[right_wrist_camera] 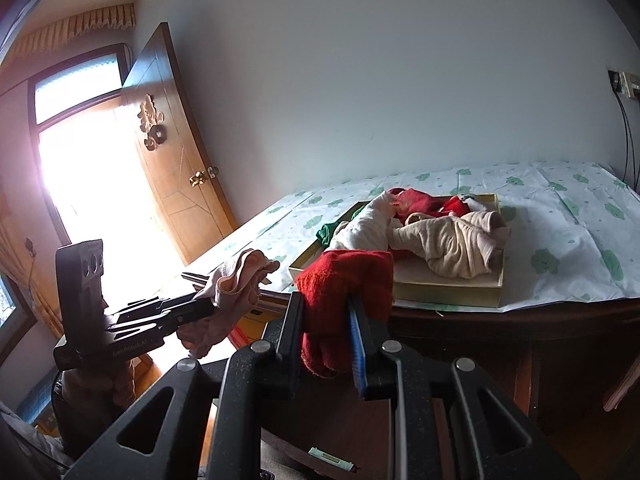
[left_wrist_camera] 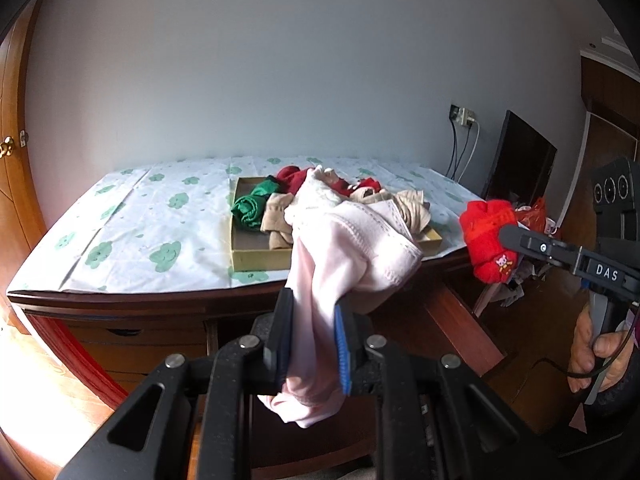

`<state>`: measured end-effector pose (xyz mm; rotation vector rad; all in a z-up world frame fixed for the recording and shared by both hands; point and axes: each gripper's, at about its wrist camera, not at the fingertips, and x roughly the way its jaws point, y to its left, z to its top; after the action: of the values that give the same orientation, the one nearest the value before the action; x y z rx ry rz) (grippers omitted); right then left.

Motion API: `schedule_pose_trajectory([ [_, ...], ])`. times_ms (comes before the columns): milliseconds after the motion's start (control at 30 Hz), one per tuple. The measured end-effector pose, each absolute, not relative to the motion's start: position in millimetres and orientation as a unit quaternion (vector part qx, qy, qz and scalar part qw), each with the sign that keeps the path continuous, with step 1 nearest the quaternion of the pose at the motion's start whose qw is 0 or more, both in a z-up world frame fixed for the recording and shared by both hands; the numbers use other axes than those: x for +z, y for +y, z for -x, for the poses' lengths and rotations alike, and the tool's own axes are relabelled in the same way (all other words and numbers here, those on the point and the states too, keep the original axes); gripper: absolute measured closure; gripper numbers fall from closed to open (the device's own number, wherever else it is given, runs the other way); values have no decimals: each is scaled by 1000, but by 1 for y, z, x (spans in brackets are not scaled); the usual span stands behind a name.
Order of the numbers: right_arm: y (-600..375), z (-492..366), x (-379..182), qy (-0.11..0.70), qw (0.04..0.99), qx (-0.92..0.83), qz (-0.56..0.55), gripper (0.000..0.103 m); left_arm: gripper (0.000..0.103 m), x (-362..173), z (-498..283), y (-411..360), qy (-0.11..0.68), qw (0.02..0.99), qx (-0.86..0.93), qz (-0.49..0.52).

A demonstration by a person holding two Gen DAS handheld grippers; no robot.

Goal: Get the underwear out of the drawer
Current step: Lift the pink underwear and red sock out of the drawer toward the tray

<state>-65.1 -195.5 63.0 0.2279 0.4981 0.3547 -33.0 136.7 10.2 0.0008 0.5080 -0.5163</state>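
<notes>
Left wrist view: left tongs point(left_wrist_camera: 308, 344) clamp pink underwear point(left_wrist_camera: 344, 248), right tongs point(left_wrist_camera: 510, 236) clamp red underwear point(left_wrist_camera: 486, 240); trailing folds could snag the desk's point(left_wrist_camera: 120, 300) front edge.

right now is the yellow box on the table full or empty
Full: the yellow box on the table holds a heap of green, red and beige clothes that rises above its rim.

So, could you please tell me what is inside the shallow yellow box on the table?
The yellow box holds a heap of garments: green, beige, red and whitish pieces. They cover most of its floor, so anything beneath them cannot be seen.
</notes>
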Motion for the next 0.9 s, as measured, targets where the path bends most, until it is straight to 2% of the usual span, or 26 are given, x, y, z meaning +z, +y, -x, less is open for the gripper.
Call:
schedule_pose_trajectory([
  [900,-231,42,84,213,960,132,-122,81,86,38,-5,122,218,943,-249,-11],
])
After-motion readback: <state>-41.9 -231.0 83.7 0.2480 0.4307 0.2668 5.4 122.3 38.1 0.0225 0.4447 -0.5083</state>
